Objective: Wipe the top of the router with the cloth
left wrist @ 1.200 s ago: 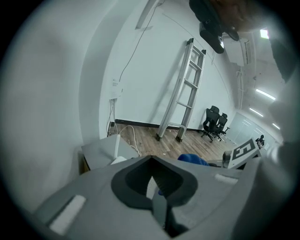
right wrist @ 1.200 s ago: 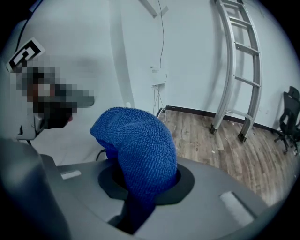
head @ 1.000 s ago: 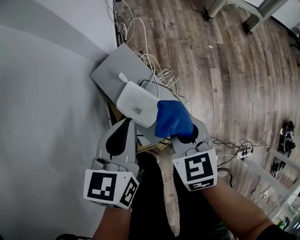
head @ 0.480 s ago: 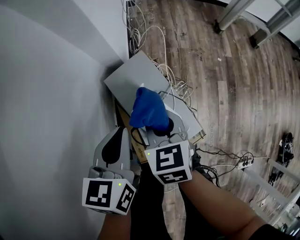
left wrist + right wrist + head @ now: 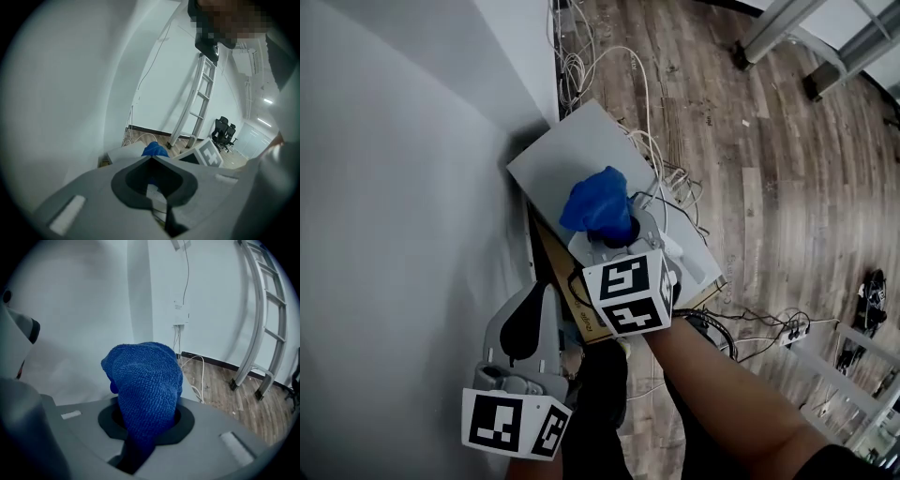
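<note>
**Grip.** The right gripper [image 5: 614, 230] is clamped on the blue cloth [image 5: 598, 202]. The cloth bulges out of the jaws in a thick wad. The left gripper [image 5: 547, 287] hangs nearer and to the left with its jaws together on nothing, touching nothing.

**Position.** The router [image 5: 684, 262] lies on the grey panel [image 5: 572, 150] by the wall. It is largely hidden under the right gripper, with only a white edge showing at the right. The cloth sits over the router's far end.

**Risks, as judged:**
- The router looks light and nothing braces it, so a firm stroke could slide it across the panel or off its edge.
- The loose cables [image 5: 652, 141] lie just beyond it on the far right. The wad or a jaw could catch one and drag the router.
- The bunched cloth meets only a narrow strip, so parts of the top may go unwiped.
- With the cloth covering the contact point, a hard jaw could scrape the casing unnoticed.
</note>
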Available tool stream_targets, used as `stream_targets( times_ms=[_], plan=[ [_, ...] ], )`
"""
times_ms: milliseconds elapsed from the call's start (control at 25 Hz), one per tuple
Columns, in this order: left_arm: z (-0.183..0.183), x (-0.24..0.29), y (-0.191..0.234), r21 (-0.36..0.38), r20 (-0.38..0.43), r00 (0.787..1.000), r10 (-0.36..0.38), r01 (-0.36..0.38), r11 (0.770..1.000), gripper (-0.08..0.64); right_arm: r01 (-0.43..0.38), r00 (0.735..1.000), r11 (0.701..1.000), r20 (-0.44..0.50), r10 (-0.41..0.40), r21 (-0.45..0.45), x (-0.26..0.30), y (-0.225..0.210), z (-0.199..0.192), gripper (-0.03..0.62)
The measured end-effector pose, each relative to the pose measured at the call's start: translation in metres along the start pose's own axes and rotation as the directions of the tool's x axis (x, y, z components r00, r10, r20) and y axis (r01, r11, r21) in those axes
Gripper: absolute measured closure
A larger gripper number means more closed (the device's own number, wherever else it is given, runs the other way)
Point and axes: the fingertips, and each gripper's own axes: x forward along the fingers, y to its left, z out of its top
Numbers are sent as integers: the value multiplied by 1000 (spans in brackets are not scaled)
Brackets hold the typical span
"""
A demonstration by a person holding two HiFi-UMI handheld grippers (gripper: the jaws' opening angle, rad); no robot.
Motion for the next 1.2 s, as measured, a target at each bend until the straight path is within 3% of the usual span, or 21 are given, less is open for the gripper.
stream_targets(
  times_ms=[200, 360, 760, 960, 1200],
  plan=[
    [-3, -6, 6, -9, -3, 1000, 1, -2, 1000, 559, -34, 999, 998, -20, 33, -48, 5, 13, 1, 495],
    [-1, -14, 4, -9, -3, 1000, 2, -2, 1000, 559, -107, 994, 988, -42, 103, -112, -5, 42, -5, 495],
    [-14, -25, -7, -2, -17, 1000, 6, -6, 1000, 559, -246, 964, 952, -143, 223, -179, -52, 96, -79, 495],
    [-25, -28, -19, 2, -24, 1000, 9, -9, 1000, 559, -261, 954, 946, -204, 221, -194, -79, 87, -130, 495],
    [-37, -23, -45, 10, -38, 999, -7, 7, 1000, 559, -244, 953, 953, -224, 202, -180, -106, 61, -160, 494]
  ],
)
